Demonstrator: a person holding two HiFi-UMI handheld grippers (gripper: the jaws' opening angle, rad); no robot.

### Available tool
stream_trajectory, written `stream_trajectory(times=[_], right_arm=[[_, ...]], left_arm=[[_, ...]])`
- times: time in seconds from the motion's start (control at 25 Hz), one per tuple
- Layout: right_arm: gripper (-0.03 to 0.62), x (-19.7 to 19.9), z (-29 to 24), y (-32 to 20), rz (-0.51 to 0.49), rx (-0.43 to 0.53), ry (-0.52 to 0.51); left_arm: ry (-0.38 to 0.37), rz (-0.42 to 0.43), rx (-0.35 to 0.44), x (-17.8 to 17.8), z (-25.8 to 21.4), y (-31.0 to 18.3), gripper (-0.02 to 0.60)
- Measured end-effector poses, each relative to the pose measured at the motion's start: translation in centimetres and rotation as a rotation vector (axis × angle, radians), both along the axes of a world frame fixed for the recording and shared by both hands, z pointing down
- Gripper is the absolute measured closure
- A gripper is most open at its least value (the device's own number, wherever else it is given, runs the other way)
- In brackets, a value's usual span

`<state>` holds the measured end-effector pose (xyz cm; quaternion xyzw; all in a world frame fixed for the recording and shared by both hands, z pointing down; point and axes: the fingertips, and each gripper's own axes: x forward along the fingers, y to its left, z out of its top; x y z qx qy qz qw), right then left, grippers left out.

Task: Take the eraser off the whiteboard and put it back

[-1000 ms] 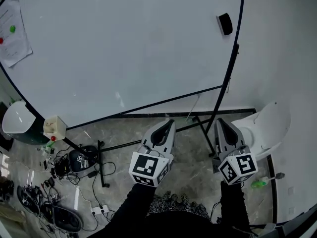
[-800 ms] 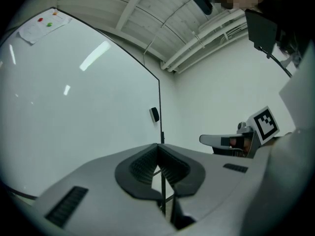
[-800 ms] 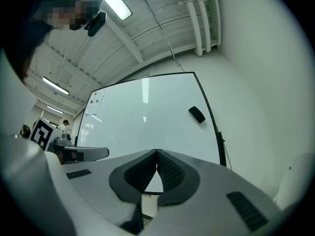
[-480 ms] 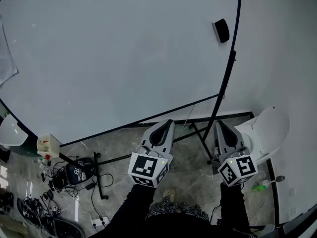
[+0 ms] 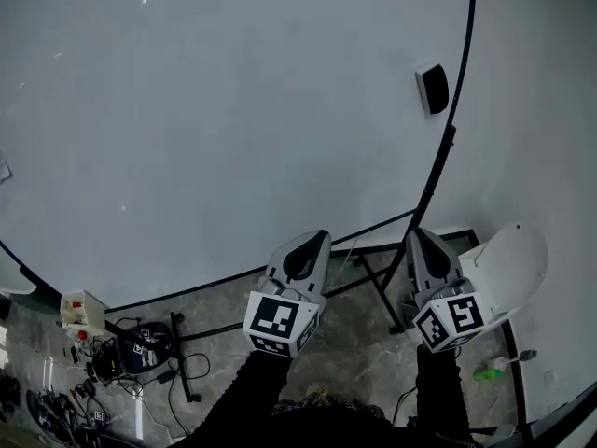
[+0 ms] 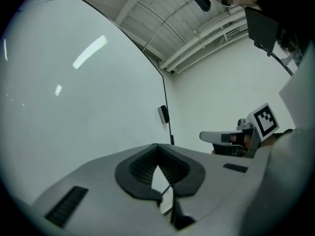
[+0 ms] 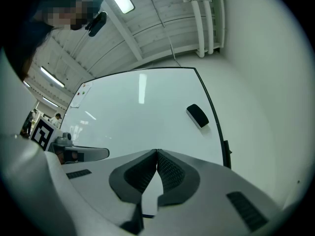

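A black eraser [image 5: 433, 89] clings to the whiteboard [image 5: 233, 110] near its right frame edge; it also shows as the eraser [image 7: 197, 115] in the right gripper view and the eraser [image 6: 163, 114] in the left gripper view. My left gripper [image 5: 315, 241] and right gripper [image 5: 418, 237] are held side by side below the board's lower edge, both well short of the eraser. Each one's jaws meet at the tips with nothing between them: left gripper [image 6: 157, 148], right gripper [image 7: 157, 153].
The board stands on a black stand [image 5: 373, 278] with legs on the marble floor. A white chair [image 5: 508, 264] sits at the right by the wall. Cables and gear [image 5: 112, 357] litter the floor at lower left, beside a small box [image 5: 79, 311].
The whiteboard now fills more of the head view and the paper sheet at its left has slid out of sight. Both grippers have gone forward toward the board, still shut.
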<state>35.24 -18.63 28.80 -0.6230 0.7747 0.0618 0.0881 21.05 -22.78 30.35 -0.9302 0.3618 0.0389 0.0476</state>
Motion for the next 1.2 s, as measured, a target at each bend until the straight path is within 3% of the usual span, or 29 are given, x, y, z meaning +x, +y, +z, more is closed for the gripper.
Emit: stream_trajectory(times=[0.64, 1.2], right_arm=[[0.586, 2.5, -1.1, -5.9, 0.003, 0.032, -0.002], [0.585, 8.2, -2.1, -10.8, -0.199, 0.072, 0.023]], left_arm=[[-0.009, -0.004, -0.007, 1.7, 0.3, -5.3, 0.575], [0.031, -0.176, -0.011, 7.5, 0.2, -8.2, 0.575]])
